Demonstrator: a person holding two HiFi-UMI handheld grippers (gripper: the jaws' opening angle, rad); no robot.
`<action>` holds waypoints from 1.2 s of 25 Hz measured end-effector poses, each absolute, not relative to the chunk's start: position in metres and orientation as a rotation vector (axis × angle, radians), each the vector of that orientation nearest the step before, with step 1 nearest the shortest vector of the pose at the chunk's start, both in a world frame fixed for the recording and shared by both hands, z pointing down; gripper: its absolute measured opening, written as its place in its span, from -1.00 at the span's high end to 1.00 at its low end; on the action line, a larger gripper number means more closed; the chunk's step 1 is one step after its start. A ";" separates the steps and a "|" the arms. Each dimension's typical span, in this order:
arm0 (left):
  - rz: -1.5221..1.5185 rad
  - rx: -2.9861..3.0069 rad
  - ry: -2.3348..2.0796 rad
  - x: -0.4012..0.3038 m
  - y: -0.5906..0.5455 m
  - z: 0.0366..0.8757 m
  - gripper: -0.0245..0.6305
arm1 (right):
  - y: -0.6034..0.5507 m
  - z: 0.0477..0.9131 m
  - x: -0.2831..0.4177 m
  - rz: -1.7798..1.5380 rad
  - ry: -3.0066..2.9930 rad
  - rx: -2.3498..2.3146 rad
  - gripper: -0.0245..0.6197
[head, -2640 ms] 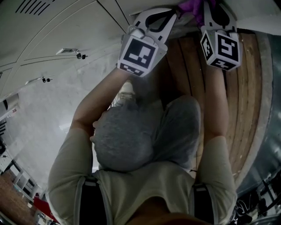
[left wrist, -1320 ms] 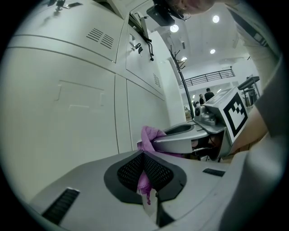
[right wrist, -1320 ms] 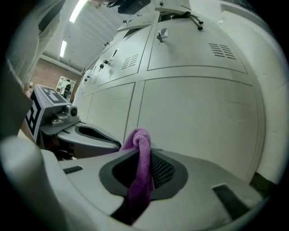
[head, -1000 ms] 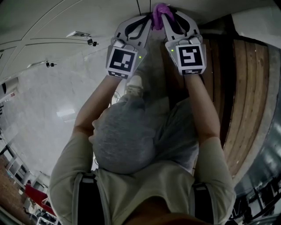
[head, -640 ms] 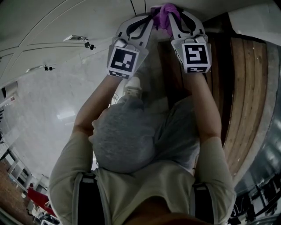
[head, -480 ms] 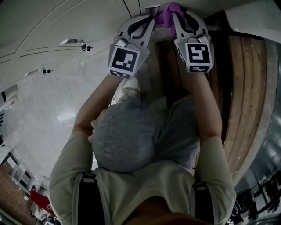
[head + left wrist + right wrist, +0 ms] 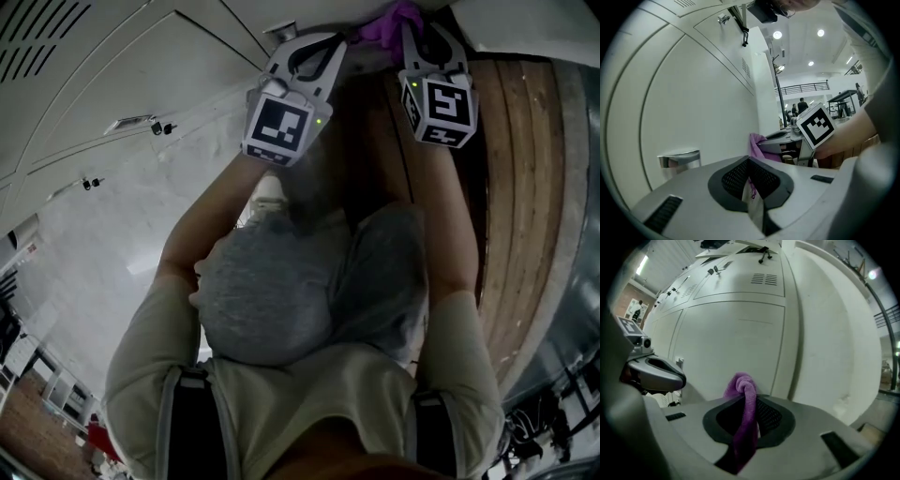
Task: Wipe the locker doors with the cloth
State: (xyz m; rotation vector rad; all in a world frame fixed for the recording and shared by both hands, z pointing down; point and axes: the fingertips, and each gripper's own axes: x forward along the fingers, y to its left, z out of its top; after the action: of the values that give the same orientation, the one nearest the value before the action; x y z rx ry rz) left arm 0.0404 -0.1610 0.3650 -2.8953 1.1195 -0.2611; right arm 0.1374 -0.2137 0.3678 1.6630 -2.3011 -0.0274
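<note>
two grippers, the left gripper [image 7: 751,165] and the right gripper [image 7: 749,398], one purple cloth [image 7: 741,382], one person [image 7: 281,309].

- A purple cloth [image 7: 744,423], twisted into a rope-like bunch, sits clamped between the closed jaws of the right gripper [image 7: 750,401]. Its knotted end pokes out past the claw's tips and its tail trails back behind them.
- Pale locker doors [image 7: 736,338], smooth with vent slots near the top, stand just ahead of the claw. Whether the cloth's bunched end touches them cannot be told.
</note>
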 end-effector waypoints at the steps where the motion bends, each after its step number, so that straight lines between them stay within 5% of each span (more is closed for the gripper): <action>1: -0.259 -2.901 1.107 0.046 -0.163 0.366 0.92 | -0.216 0.367 0.146 -0.025 -2.282 1.687 0.75; 14: -0.256 -2.918 1.035 0.073 -0.168 0.368 0.92 | -0.216 0.362 0.168 0.000 -2.263 1.741 0.75; 30: -0.363 -2.825 1.247 -0.026 -0.140 0.378 0.92 | -0.148 0.382 0.034 0.009 -2.517 1.360 0.75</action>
State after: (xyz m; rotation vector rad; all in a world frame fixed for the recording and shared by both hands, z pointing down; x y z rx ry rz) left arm -0.0257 -0.1398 0.3776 -2.8248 1.2470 -0.3633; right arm 0.0343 -0.1475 0.3817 1.3603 -2.5166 0.0089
